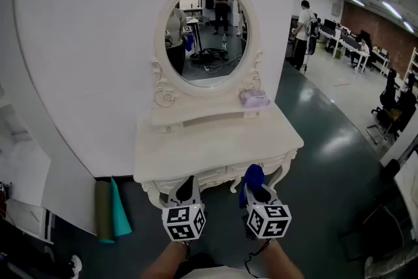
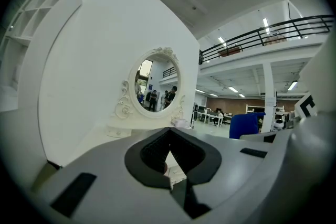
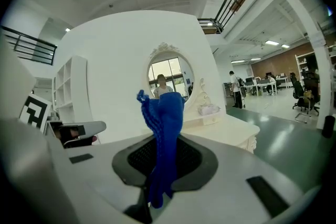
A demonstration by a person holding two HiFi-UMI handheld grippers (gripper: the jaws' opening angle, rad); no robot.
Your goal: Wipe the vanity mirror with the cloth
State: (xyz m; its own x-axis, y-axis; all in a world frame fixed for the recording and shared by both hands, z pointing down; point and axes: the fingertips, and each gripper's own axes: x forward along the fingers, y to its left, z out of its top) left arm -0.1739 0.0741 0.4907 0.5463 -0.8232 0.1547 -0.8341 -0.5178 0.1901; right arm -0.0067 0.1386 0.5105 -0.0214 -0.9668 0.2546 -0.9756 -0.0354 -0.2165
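Observation:
The oval vanity mirror [image 1: 208, 36] in its carved white frame stands on a white dressing table [image 1: 215, 147] against a white wall. Both grippers hover side by side in front of the table's near edge, well short of the glass. My right gripper [image 1: 255, 185] is shut on a blue cloth [image 1: 253, 174], which sticks up in a bunch from between the jaws [image 3: 163, 128]. My left gripper [image 1: 186, 189] is shut with nothing in it [image 2: 170, 186]. The mirror [image 2: 155, 89] shows ahead in the left gripper view and behind the cloth in the right gripper view [image 3: 169, 77].
A small pale box [image 1: 253, 98] sits on the table's raised shelf at the mirror's right foot. Teal and olive rolls [image 1: 112, 209] lean on the floor left of the table. A white shelf unit [image 1: 19, 140] is at far left. People [image 1: 304, 32] stand in the open hall at right.

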